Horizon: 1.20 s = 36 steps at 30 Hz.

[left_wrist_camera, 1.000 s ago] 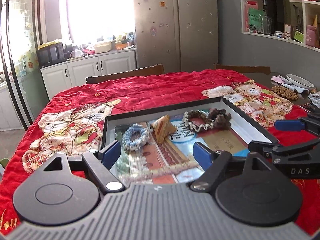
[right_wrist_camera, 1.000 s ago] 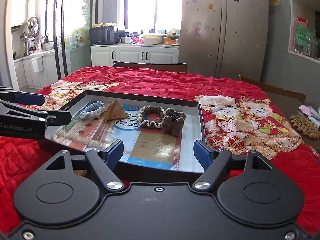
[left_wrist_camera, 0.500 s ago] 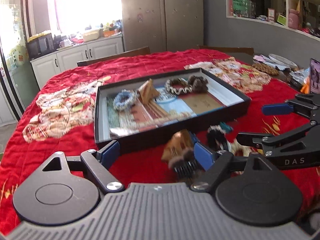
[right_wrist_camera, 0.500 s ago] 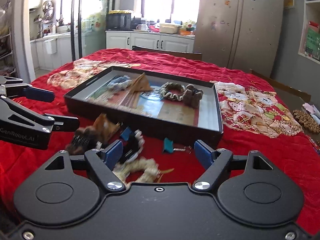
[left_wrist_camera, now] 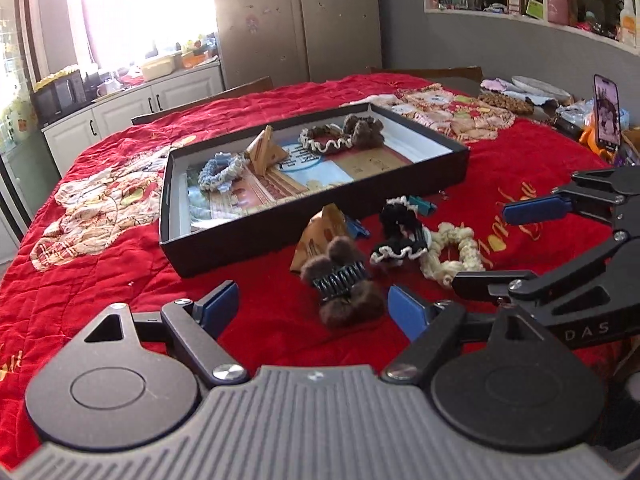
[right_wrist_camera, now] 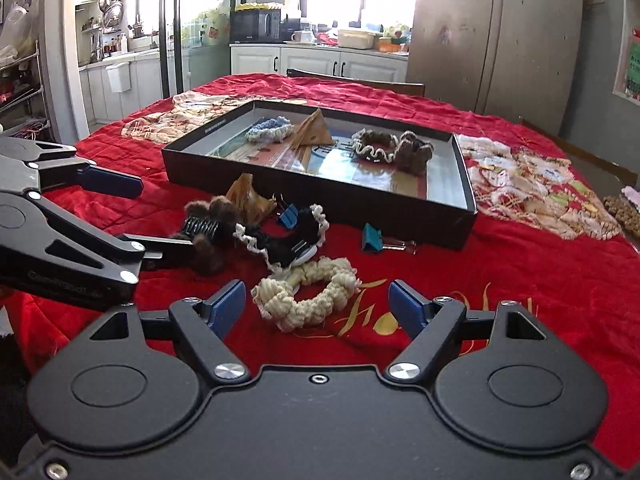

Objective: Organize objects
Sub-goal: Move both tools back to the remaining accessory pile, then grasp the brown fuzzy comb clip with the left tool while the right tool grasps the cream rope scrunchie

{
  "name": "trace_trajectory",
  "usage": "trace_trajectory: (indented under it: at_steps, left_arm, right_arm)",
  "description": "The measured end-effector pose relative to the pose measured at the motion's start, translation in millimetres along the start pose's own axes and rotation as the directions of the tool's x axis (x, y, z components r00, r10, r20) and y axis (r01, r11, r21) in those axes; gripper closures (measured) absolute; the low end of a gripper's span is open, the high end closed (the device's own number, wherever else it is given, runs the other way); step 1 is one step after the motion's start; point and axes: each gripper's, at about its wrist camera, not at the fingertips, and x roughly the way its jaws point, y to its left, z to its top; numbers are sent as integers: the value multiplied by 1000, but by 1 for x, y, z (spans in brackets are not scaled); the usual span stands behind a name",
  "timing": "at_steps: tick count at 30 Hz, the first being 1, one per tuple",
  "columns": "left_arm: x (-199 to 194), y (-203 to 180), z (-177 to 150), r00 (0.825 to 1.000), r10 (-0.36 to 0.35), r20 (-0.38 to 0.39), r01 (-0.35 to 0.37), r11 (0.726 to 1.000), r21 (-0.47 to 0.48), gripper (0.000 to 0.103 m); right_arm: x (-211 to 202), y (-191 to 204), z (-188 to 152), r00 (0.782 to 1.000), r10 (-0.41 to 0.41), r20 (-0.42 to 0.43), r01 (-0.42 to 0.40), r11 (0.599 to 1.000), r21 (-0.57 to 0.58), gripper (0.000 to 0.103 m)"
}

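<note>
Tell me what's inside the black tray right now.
Inside the black tray: a blue scrunchie, a tan triangular clip, a frilled brown scrunchie, a brown furry clip, lying on a printed sheet that hides the floor.

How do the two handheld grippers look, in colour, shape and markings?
Both have black linkage fingers with blue pads and round black discs at the base. The left gripper has a ribbed grey body; its side reads "GenRobot". The right gripper has a smooth black body marked "DAS".

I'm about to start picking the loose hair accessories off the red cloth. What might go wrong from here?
1. The black scrunchie with white trim lies against the cream braided scrunchie; a grab may drag both.
2. The left gripper and right gripper, both open, sit close and may collide.
3. The brown furry claw clip leans on the tan triangular packet.
</note>
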Motion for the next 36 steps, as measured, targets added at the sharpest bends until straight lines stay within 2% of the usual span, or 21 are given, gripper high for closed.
trace_trajectory:
  at_steps: [4,9,14,18,22,31,36]
  left_arm:
    - [6,2,-4,1000,-5,-2,5,1000,-10,15]
    - [12,2,-6,1000,9,-1,-9,1000,-3,15]
    - [18,3,-8,1000,-14,-7,13,1000,-23,18]
    - [20,2,-7,999,-51,-16,50,998,-47,18]
    - [22,1,-5,999,-47,-7,47,997,-61,20]
    - [32,2,-4,996,-78,-40,73,992,-101,35]
    - [34,4,-3,995,-87,-47,81,989,-123,48]
  right_arm:
    - [5,-2,-4,1000,12,2,-12,1000,16,28]
    - [11,-4,-7,1000,27,-3,-27,999,28,38]
    - [17,-4,-9,999,49,-14,-48,998,30,50]
    - [19,-3,-12,999,50,-20,-50,998,25,55]
    - [20,-6,-12,998,58,-16,-57,998,33,60]
    - [20,-2,-13,998,54,-14,-54,999,-1,73]
    - [20,-3,-14,998,55,-14,-55,998,3,78]
